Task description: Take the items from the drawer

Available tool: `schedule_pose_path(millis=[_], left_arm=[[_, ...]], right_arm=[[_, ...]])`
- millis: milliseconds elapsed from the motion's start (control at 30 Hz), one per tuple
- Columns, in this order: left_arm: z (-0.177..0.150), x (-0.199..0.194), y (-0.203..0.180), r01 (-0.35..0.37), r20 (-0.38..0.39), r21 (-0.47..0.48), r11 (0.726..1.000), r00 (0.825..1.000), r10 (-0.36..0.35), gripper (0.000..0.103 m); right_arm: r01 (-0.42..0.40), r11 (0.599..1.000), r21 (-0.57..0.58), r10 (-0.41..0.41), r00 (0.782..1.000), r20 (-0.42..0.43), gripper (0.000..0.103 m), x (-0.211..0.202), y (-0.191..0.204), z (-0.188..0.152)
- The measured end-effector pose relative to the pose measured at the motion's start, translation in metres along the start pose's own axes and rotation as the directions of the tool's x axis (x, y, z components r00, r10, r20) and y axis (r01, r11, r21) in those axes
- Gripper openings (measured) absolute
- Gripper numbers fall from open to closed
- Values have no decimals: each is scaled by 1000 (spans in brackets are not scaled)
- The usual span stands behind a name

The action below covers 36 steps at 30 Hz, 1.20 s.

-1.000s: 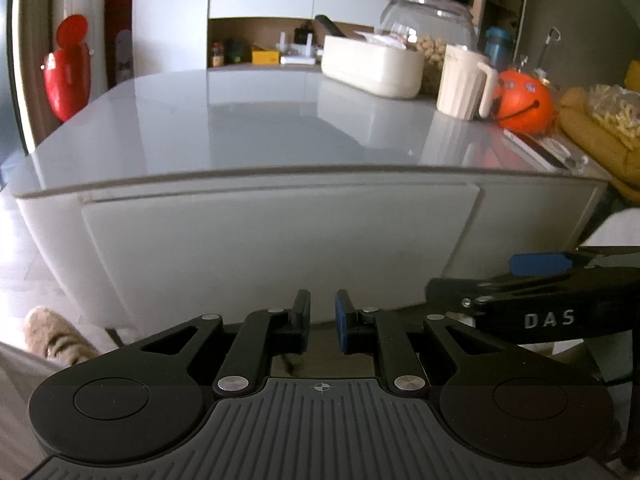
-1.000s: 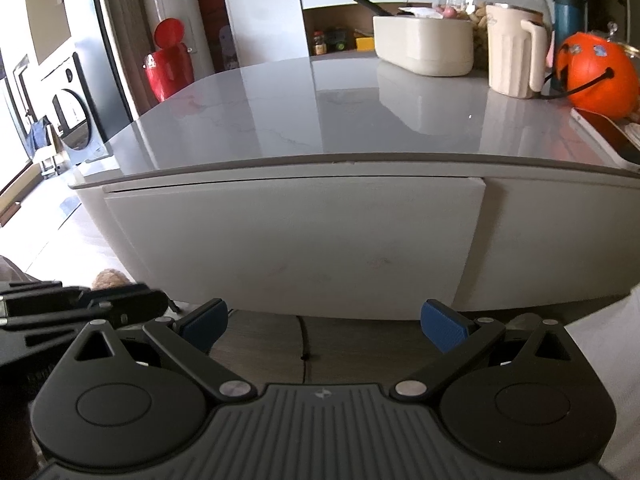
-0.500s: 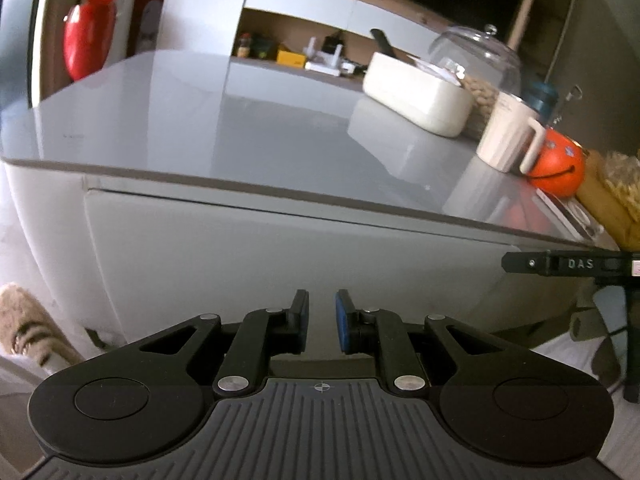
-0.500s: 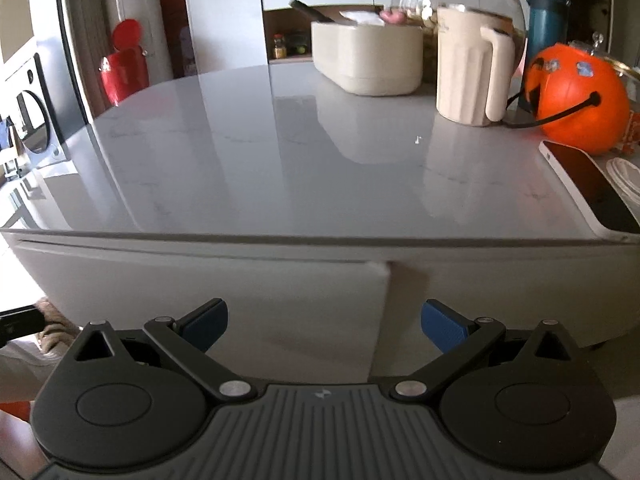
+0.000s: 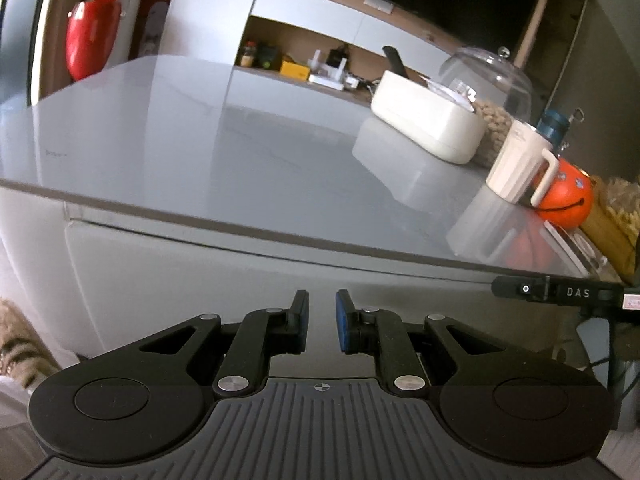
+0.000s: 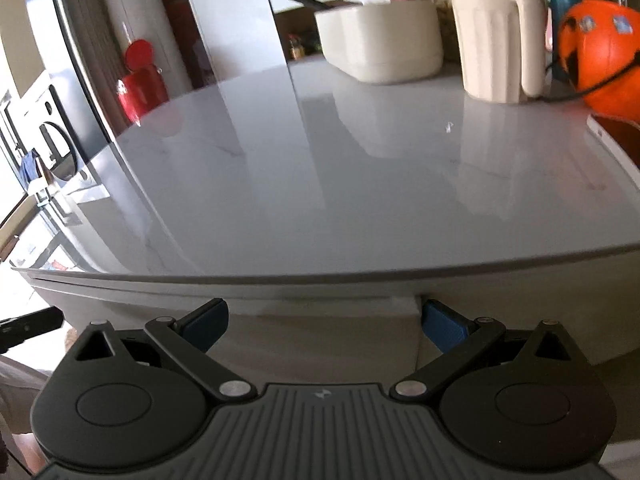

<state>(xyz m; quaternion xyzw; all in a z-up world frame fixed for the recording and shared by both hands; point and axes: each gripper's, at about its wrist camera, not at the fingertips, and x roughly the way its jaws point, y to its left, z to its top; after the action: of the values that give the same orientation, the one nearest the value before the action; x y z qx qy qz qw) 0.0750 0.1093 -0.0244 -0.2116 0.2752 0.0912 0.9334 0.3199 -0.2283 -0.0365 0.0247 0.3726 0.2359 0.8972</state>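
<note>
While both grippers tilt down at the counter's front edge, neither holds anything. Low in the left wrist view, the left gripper (image 5: 321,314) has its blue pads drawn close with only a narrow slit between them, nothing in it, aimed at the drawer (image 5: 208,276) front, a pale panel under the grey counter (image 5: 240,152) lip, shut flush. This view is rolled, so the counter slopes down toward the lower right. At the right edge a black bar marked DAS, part of the right gripper (image 5: 560,292), juts in level. Low in the right wrist view, the right gripper (image 6: 324,322) has its fingers spread wide, empty, straddling the seam at the drawer's (image 6: 312,336) right end just under the counter (image 6: 360,180) lip. Along the upper right of both views stand a white box (image 5: 428,128), a cream jug (image 5: 520,168) and an orange pumpkin pail (image 5: 568,200).
</note>
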Motion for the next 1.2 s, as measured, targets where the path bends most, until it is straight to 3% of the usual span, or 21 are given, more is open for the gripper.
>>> schedule_pose_path(millis=[467, 533, 667, 733, 833, 933, 1000, 1200], left_arm=[[18, -2, -24, 69, -31, 36, 997, 997, -68, 16], [26, 3, -28, 40, -41, 61, 997, 998, -37, 16], [43, 24, -30, -82, -88, 104, 991, 992, 91, 16], [47, 30, -30, -121, -107, 118, 986, 985, 134, 16], [50, 33, -30, -157, -125, 140, 978, 977, 175, 16], [49, 38, -30, -202, -147, 173, 964, 962, 228, 16], [48, 41, -25, -214, -172, 164, 963, 955, 241, 16], [51, 46, -12, -212, -180, 132, 968, 956, 234, 22]], right_arm=[[-47, 999, -12, 46, 997, -65, 103, -7, -1, 3], [-53, 999, 0, 53, 995, -83, 103, -11, -2, 2], [-42, 999, 11, 43, 994, -96, 103, -14, 0, 1], [12, 1000, 3, -12, 997, -80, 102, -18, 6, -2], [162, 983, -87, -162, 987, 5, 102, -23, 33, -3], [174, 979, -103, -176, 984, -6, 102, -15, 53, -1], [171, 980, -106, -175, 984, -28, 102, -5, 62, 1], [186, 981, -52, -190, 977, -93, 102, 26, 74, 10]])
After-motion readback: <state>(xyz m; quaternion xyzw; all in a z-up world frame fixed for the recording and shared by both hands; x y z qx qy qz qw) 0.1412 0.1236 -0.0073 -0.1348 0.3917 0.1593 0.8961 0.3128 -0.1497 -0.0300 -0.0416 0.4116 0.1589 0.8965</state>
